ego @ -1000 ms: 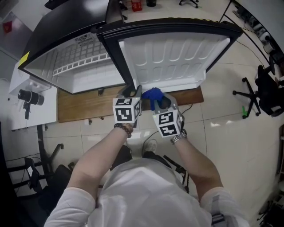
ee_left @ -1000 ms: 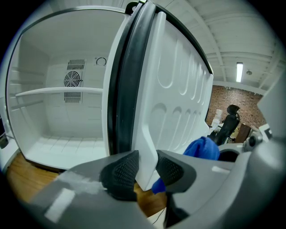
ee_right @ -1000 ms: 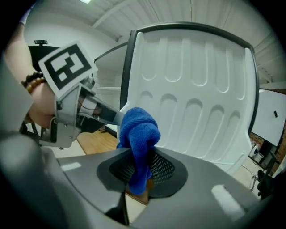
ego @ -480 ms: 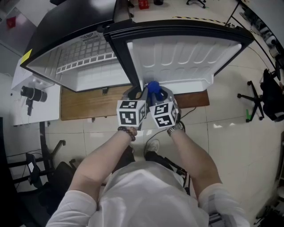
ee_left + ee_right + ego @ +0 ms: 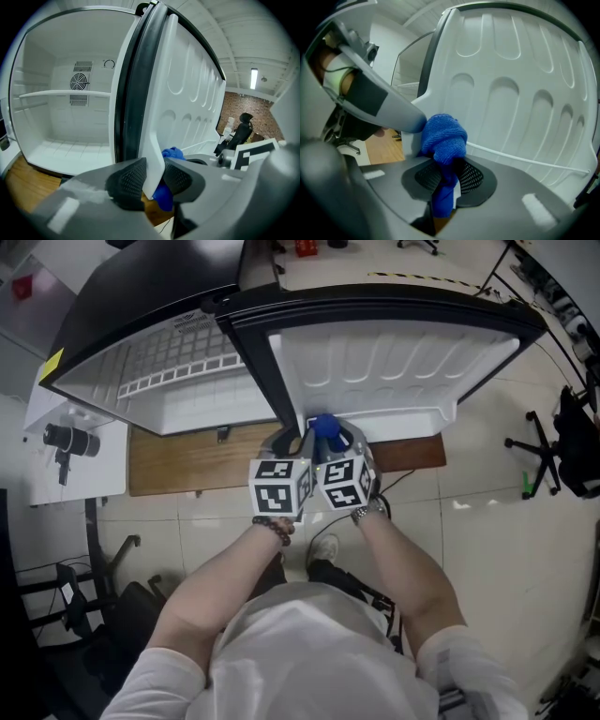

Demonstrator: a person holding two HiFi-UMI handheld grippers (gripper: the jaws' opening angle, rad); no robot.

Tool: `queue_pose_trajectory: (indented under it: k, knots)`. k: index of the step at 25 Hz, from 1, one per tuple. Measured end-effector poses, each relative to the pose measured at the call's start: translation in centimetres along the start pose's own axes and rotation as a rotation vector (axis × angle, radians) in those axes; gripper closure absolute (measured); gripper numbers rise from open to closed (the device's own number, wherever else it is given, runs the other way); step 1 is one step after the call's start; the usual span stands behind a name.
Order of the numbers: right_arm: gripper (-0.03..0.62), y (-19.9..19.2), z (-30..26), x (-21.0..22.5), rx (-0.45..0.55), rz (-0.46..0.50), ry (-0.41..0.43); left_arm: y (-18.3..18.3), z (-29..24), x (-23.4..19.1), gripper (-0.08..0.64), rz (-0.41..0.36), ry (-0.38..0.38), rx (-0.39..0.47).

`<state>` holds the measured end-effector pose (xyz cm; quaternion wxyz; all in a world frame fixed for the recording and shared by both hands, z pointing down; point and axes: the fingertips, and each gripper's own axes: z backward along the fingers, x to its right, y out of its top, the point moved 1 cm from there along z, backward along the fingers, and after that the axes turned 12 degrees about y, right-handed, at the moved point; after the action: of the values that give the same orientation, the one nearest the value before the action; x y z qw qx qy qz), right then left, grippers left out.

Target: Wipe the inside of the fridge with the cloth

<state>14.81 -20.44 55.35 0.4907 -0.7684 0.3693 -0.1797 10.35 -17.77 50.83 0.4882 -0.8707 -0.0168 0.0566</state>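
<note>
Overhead first: the fridge point(image 5: 187, 381) stands on a wooden board point(image 5: 178, 460) over pale floor tiles point(image 5: 487, 521), with its door point(image 5: 394, 362) swung wide to the right. I have both grippers together at the door's lower near corner, the left gripper point(image 5: 289, 440) just beside the right gripper point(image 5: 339, 442). The blue cloth point(image 5: 325, 426) shows between them, against the door. A white table point(image 5: 70, 479) carrying a black device point(image 5: 66, 442) sits at the left, and an office chair point(image 5: 567, 446) stands well apart at the right.

Left gripper view: the jaws straddle the door's white edge. They have just been closing, and both pads now sit against that edge, one on each side. The cloth shows blue just behind the right pad. The bare white cabinet lies to the left, with one shelf point(image 5: 65, 93) and a round fan grille point(image 5: 78, 82) on the back wall. Past the door I see a brick wall point(image 5: 239, 105) and a lit ceiling lamp point(image 5: 254, 78).

Right gripper view: the jaws are clamped on the cloth. Its bunched end bulges above the pads and touches the door's ribbed inner liner, and a tail hangs below. A thin wire rail point(image 5: 525, 161) crosses the liner to the right. The left gripper's grey finger lies just beside the cloth at the left.
</note>
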Motion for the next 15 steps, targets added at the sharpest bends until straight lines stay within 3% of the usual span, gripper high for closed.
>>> queue_pose_trajectory:
  k: [9,15]
  knots:
    - [0.520,-0.7,1.2,1.7,0.000,-0.008,-0.016,0.0,0.0,-0.1,0.451,-0.002,-0.004,0.002]
    - [0.520,-2.0,2.8,4.6,-0.010,-0.059,-0.084,0.0,0.1,-0.1,0.453,-0.004,-0.001,0.004]
